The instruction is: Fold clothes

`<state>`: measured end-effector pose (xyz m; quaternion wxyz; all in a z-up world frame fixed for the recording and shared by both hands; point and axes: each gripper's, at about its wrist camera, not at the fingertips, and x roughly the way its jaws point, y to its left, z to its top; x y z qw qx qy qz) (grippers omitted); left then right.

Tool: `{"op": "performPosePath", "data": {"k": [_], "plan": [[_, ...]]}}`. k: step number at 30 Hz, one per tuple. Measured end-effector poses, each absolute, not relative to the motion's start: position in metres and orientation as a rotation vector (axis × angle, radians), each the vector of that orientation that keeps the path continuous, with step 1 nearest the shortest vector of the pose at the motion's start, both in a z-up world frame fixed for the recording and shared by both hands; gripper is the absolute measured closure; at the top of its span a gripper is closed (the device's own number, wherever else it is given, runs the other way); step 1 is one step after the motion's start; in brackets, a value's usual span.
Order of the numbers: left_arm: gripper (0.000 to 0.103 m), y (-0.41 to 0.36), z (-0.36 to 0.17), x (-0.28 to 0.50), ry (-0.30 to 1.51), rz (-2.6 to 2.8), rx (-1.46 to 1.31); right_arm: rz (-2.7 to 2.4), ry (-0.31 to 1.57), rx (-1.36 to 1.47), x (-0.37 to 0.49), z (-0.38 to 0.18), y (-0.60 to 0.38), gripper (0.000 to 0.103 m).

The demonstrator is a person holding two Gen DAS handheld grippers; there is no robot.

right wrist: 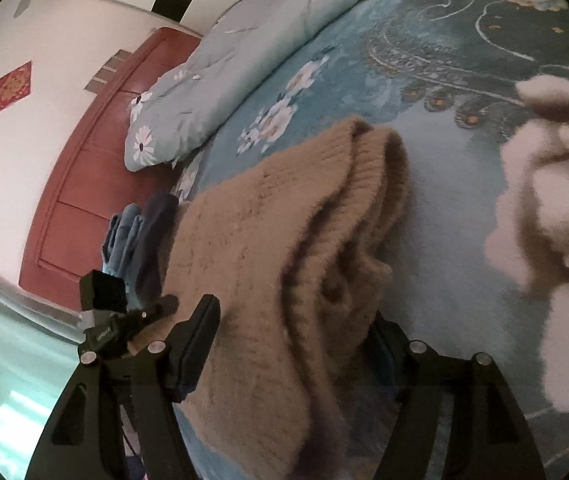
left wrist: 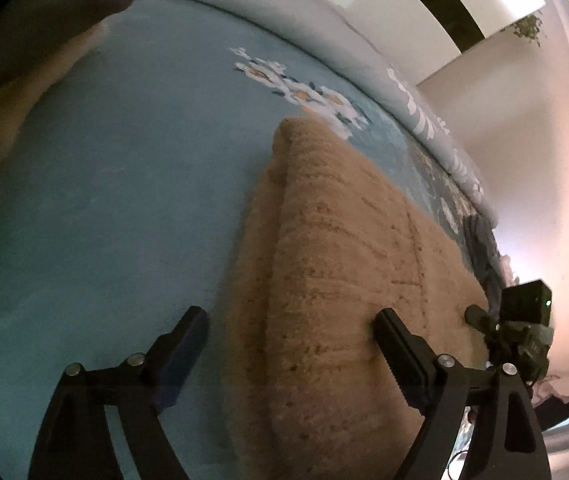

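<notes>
One tan sweater (fuzzy, folded lengthwise), we see left gripper and right gripper both spread apart astride it, blue bedspread

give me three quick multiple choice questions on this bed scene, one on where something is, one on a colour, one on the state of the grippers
1. Where does the tan sweater lie?
A. on the blue bedspread
B. on the floor
C. in a drawer

2. What colour is the wooden cabinet beside the bed?
A. white
B. red-brown
C. black

3. How are the left gripper's fingers set?
A. shut on a pillow
C. holding a hanger
B. spread apart over the sweater's edge

Answers:
1 A, the sweater rests flat on the bedspread in both views.
2 B, the cabinet shows red-brown panels in the right wrist view.
3 B, the left gripper has a wide gap between its fingers, with the sweater edge lying between them.
</notes>
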<state>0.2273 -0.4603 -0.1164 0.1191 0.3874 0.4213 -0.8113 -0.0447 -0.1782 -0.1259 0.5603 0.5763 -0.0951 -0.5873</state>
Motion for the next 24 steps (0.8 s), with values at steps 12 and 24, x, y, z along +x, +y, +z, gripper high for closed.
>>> {"op": "performPosePath", "data": {"k": [12,24], "plan": [[0.068,-0.442,-0.086,0.236,1.159,-2.424,1.085,-1.369,-0.200,1.305,-0.036,-0.096,-0.182,0.062],[0.069,-0.428,-0.040,0.259,1.076,-2.502,1.003,-1.339,-0.127,1.165,-0.010,-0.044,-0.181,0.062]]}}
